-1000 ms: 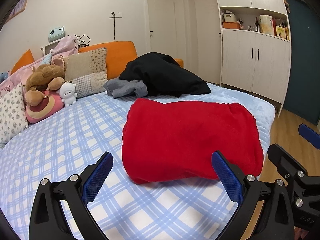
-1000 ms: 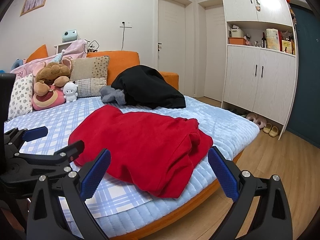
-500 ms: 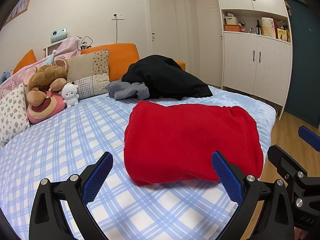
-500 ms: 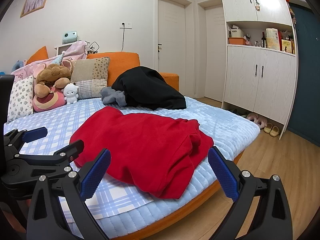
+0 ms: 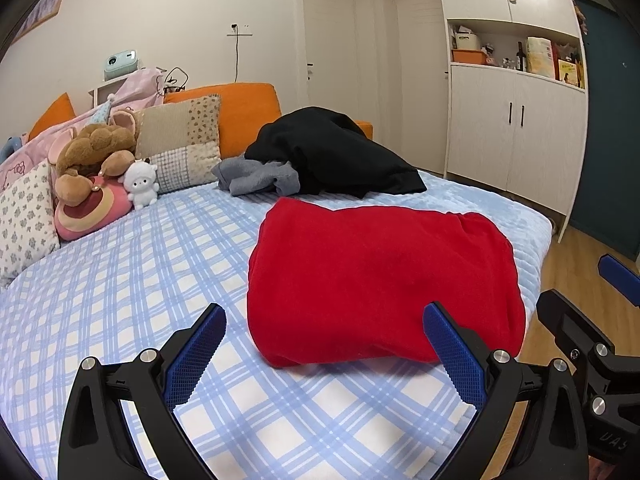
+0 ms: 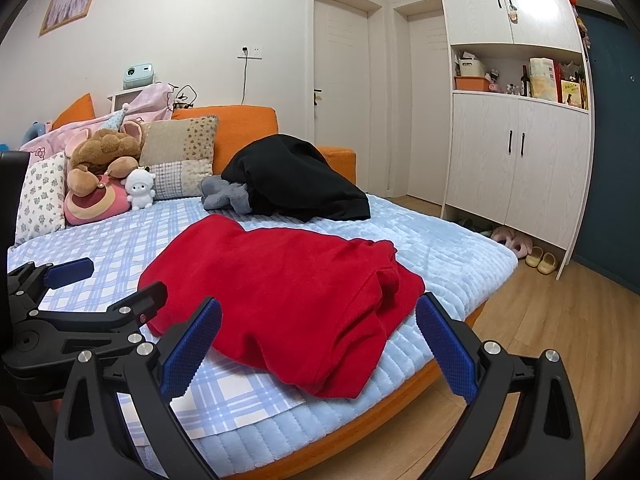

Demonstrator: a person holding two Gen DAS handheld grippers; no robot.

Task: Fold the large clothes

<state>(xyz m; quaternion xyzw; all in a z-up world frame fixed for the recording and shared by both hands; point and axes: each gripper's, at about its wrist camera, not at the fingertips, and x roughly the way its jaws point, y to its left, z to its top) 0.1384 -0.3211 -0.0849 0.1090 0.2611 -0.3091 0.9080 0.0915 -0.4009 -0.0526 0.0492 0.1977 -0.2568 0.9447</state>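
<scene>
A folded red garment (image 5: pixel 380 280) lies on the blue plaid bed (image 5: pixel 120 272), near its right edge; it also shows in the right wrist view (image 6: pixel 288 292). My left gripper (image 5: pixel 324 352) is open and empty, held just in front of the garment's near edge without touching it. My right gripper (image 6: pixel 316 344) is open and empty, near the garment's front right corner at the bed edge. The left gripper also shows in the right wrist view (image 6: pixel 80 288), and the right gripper in the left wrist view (image 5: pixel 592 300).
A black garment (image 5: pixel 336 156) and a grey one (image 5: pixel 256 176) lie piled at the back of the bed. Pillows and plush toys (image 5: pixel 96 168) line the orange headboard (image 5: pixel 244 112). White cabinets (image 6: pixel 516 152) and slippers (image 6: pixel 528 248) stand right, over a wooden floor (image 6: pixel 560 320).
Both grippers have drawn slightly back and up from the red garment; both stay open. The garment has not moved.
</scene>
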